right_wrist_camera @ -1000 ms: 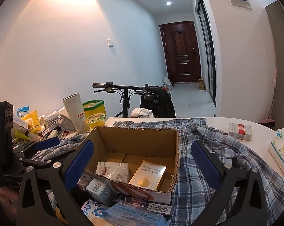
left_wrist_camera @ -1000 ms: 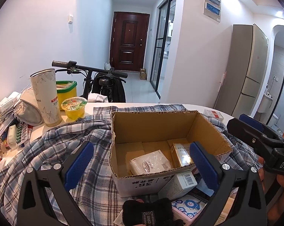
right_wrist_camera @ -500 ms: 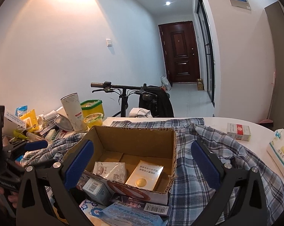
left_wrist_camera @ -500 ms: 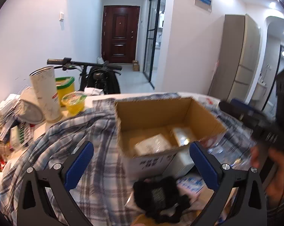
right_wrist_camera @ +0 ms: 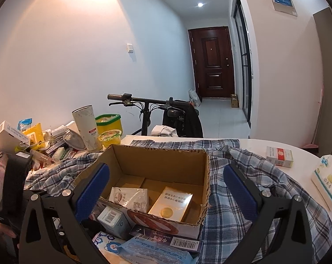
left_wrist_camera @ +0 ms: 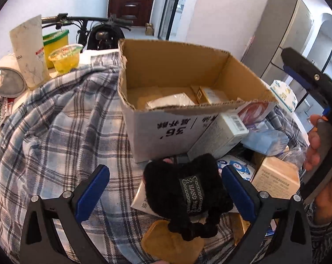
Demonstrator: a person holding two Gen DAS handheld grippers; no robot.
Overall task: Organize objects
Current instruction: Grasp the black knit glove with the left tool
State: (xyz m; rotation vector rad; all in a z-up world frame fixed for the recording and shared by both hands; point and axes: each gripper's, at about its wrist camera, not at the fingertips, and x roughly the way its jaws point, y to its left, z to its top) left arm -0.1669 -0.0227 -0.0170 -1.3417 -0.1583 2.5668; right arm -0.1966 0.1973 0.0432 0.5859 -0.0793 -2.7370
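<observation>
An open cardboard box (left_wrist_camera: 166, 129) (right_wrist_camera: 157, 165) sits on a plaid shirt (left_wrist_camera: 55, 132) on the table. It holds a white pouch (right_wrist_camera: 130, 198) and a gold box (right_wrist_camera: 171, 202). A black knitted glove (left_wrist_camera: 188, 189) lies in front of the cardboard box on a pile of small boxes. My left gripper (left_wrist_camera: 166, 189) is open, its blue pads on either side of the glove and apart from it. My right gripper (right_wrist_camera: 166, 189) is open and empty, held above the cardboard box's near edge.
A white medicine box (left_wrist_camera: 221, 134), blue packets (right_wrist_camera: 152, 250) and a tan box (left_wrist_camera: 276, 178) crowd the cardboard box's front. A tall cup (right_wrist_camera: 87, 127), yellow tubs (right_wrist_camera: 108, 123) and clutter stand left. A red-white box (right_wrist_camera: 279, 156) and tissue pack (right_wrist_camera: 328, 182) lie right. A bicycle (right_wrist_camera: 148, 110) stands behind.
My left gripper has dropped and moved forward, so the black glove now lies between its open fingers. My right gripper has barely moved.
</observation>
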